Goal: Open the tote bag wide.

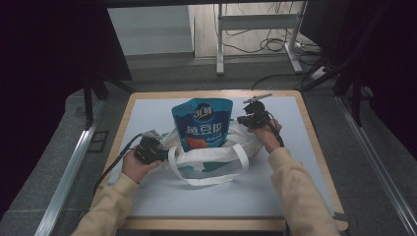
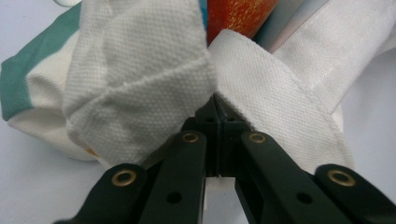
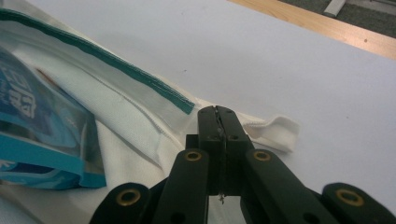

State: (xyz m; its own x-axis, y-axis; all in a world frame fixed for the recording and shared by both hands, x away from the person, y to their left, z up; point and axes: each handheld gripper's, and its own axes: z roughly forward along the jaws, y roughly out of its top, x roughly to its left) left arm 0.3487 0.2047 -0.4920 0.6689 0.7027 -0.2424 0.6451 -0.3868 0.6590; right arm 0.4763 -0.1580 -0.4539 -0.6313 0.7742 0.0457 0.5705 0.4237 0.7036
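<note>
Pale mat (image 1: pixel 206 196) over a wooden table (image 1: pixel 314 142), dark drapes to either side, cables on the floor beyond. Mid-mat, a white tote bag (image 1: pixel 211 157) with teal trim, slumped low, and upright inside it a blue pouch (image 1: pixel 201 120), long axis vertical, top well clear of the cloth. Left gripper (image 1: pixel 158 145) in at the bag's left edge, right gripper (image 1: pixel 243 120) at its right edge, one per side, pouch squarely between. From the left gripper view: jaws of the left gripper (image 2: pixel 215 105) pressed together, tips buried where a bunched fold of canvas meets a flat strap (image 2: pixel 280 98), so by the look of it pinching the tote bag (image 2: pixel 135 84) right at that junction. From the right gripper view: right gripper (image 3: pixel 218 116) likewise closed, tips on the tote bag (image 3: pixel 140 121) at its corner, a small tab of cloth poking out just past them, pouch (image 3: pixel 42 121) off to the left of the jaws. Both ends apparently held, then. Key relation for any coming move: pouch standing between the two grips, neither hand clearly nearer. Probably a matter of pulling the rim apart or up evenly; one side high, and a tipping pouch likely.
</note>
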